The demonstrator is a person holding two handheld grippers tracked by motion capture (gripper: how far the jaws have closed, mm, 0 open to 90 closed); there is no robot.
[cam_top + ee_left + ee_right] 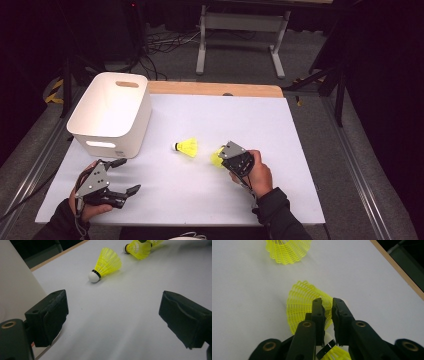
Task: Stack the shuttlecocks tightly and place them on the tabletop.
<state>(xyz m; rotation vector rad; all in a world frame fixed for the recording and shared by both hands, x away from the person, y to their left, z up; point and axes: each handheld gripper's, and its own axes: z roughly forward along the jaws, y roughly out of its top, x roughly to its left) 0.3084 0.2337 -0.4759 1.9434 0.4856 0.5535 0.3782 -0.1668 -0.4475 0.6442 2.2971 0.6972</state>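
A yellow shuttlecock (pixel 186 147) (pixel 106 263) (pixel 287 250) with a white cork lies loose on the white table (pixel 240 115), cork pointing left. To its right, my right gripper (pixel 223 154) (pixel 327 301) is shut on the mesh skirt of a second yellow shuttlecock (pixel 217 158) (pixel 299 305) (pixel 138 248), low over the table. Part of a third shuttlecock (pixel 333 353) with a black band sits under the jaws. My left gripper (pixel 129 176) (pixel 112 312) stands open near the front left, with nothing between its jaws.
A white plastic bin (pixel 112 112) (pixel 15 285) with handle slots stands at the table's back left, right beside my left gripper. A wooden strip (pixel 215 89) runs along the far edge. Beyond are a metal stand's legs (pixel 240 30) and cables on the floor.
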